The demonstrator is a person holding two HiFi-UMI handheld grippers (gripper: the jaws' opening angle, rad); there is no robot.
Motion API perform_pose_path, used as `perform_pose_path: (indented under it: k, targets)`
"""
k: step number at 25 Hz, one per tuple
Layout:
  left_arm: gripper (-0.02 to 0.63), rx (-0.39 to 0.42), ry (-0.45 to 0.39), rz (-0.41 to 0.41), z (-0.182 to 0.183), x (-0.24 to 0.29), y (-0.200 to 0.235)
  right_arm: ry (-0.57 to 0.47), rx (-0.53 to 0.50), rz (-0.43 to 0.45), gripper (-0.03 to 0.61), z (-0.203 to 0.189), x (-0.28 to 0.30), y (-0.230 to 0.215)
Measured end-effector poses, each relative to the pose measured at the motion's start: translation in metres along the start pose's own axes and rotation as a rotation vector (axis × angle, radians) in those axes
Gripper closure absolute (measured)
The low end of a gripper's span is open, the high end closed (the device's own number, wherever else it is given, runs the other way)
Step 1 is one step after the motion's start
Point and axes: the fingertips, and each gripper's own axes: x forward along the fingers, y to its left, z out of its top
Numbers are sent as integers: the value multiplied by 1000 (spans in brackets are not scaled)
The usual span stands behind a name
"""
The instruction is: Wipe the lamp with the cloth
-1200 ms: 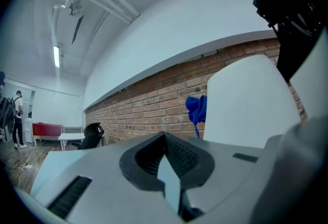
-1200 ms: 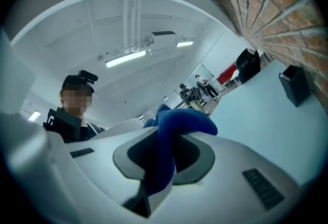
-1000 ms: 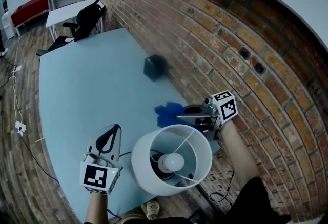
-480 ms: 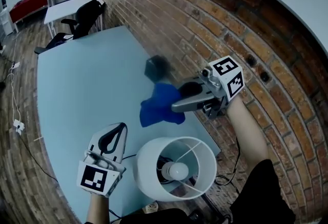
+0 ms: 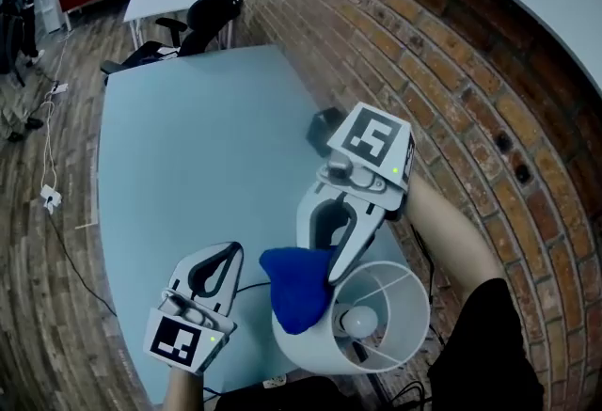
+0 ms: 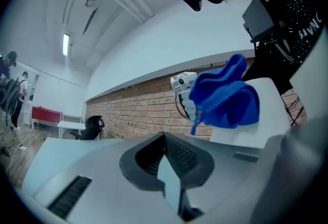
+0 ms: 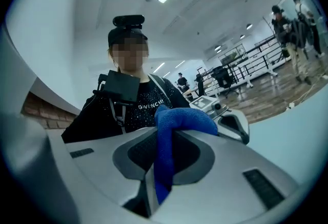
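Pale blue table (image 5: 188, 146) running along a brick wall (image 5: 423, 52), office chair (image 5: 202, 19) way up in the upper left. At lower left the left gripper (image 5: 224, 254) sits low over the table, jaws closed together with nothing in them. Just right of it, bottom centre, the blue cloth (image 5: 296, 292) is bunched against the near rim of the white lamp (image 5: 376, 343) shade. The right gripper (image 5: 324, 268) comes down from the middle of the frame, jaws clamped tight on that cloth. You can see the bulb (image 5: 360, 320) inside the shade at lower right.
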Motion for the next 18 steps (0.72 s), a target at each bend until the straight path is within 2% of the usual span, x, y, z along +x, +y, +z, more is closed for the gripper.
perform_pose_path:
  k: [3,8,10,14,16,18]
  targets:
    - [604,-40,8,32,-13,-9,10,52,60,38,517,-17,10,-21]
    - [604,-45,23,55,-27,-12,20,137,159,3,517,-56,22,-64]
    - [604,-47,26,57,-31,-15,22,162,193,-59,517,-70,27,-84]
    - [604,-55,23,64,-30,-21,18,272,307,-258,517,-101,17,-114]
    - [604,-49,20,74,-26,-23,16,265,295,-288,517,-89,7,-107]
    - [604,-41,6,83,-19,-27,14,208,220,-288,517,-54,1,-88]
